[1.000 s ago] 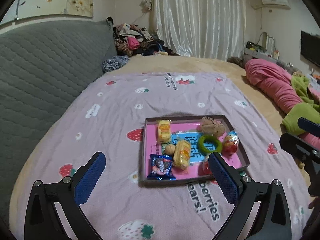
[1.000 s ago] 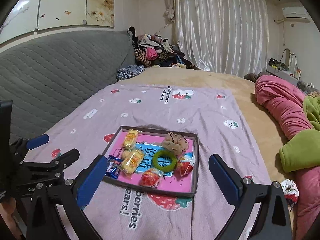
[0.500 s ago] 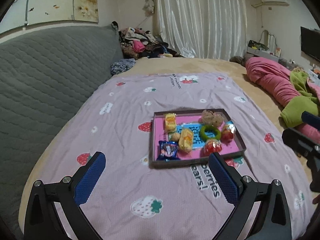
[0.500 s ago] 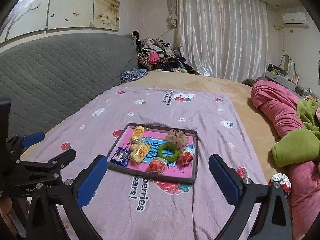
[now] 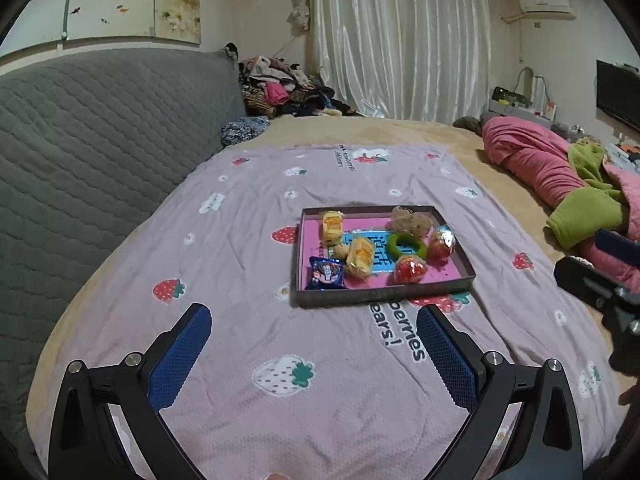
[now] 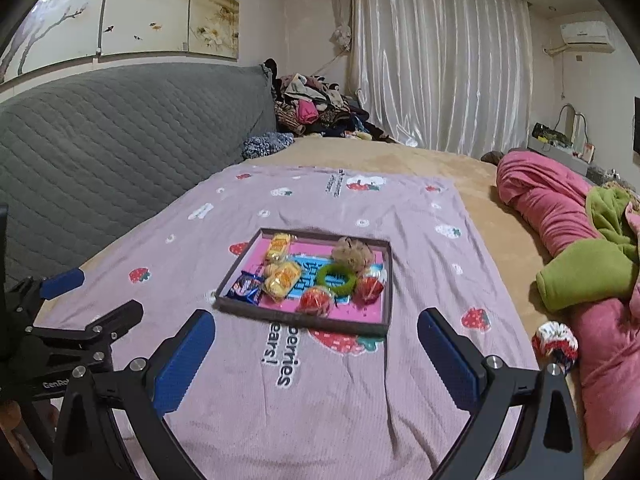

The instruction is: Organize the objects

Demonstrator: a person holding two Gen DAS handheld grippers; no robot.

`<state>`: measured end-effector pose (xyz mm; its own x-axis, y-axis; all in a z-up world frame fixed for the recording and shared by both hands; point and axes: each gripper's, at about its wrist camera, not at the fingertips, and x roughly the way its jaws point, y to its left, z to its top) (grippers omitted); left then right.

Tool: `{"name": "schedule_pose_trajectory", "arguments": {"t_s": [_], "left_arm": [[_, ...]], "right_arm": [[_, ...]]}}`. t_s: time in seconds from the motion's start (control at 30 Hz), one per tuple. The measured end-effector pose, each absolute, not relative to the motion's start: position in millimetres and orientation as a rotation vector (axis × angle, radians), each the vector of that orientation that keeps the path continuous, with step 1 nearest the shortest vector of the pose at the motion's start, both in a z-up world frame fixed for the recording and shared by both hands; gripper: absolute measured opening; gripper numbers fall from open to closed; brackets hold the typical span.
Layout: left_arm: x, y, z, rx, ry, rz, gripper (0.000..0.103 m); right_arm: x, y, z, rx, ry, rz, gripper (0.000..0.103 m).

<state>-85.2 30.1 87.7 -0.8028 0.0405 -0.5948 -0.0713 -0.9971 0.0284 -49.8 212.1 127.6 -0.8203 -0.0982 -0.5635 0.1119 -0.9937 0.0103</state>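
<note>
A shallow brown tray (image 5: 384,296) (image 6: 304,322) with a pink floor lies on a purple strawberry blanket (image 5: 248,240). In it are a blue snack packet (image 5: 327,274) (image 6: 245,286), yellow snack packs (image 5: 360,257) (image 6: 282,276), a green ring (image 5: 407,247) (image 6: 336,278), a brown scrunchie (image 5: 412,220) (image 6: 354,254) and red wrapped sweets (image 5: 410,271) (image 6: 316,300). My left gripper (image 5: 314,344) is open and empty, well short of the tray. My right gripper (image 6: 314,344) is open and empty, also short of it.
A grey quilted headboard (image 5: 92,140) runs along the left. Pink and green bedding (image 6: 580,264) is piled on the right. A red, white and blue scrunchie (image 6: 556,342) lies at the blanket's right edge. Clothes (image 5: 280,92) are heaped at the back.
Both grippers have drawn back and up from the tray, which now looks smaller and farther. Both stayed open and empty. The tray's contents have not moved.
</note>
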Motion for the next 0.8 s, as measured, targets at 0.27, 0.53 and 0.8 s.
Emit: {"name": "schedule_pose_trajectory", "arguments": {"t_s": [0.27,0.53,0.8], "left_arm": [[-73.0,32.7,76.6,-0.973,0.092,2.909,0.102],[-68.9,29.6,57.8,-1.009,0.073,2.897,0.102],[-72.2,30.2,42.9,-1.026,0.061,2.877,0.102]], "right_arm": [[-39.2,219.1,106.8,0.933,0.016,-2.893,0.102],[-31.6,220.7,91.0,0.945,0.010,-2.886,0.102],[-34.1,223.0,72.8,0.988,0.006,-2.875,0.102]]}}
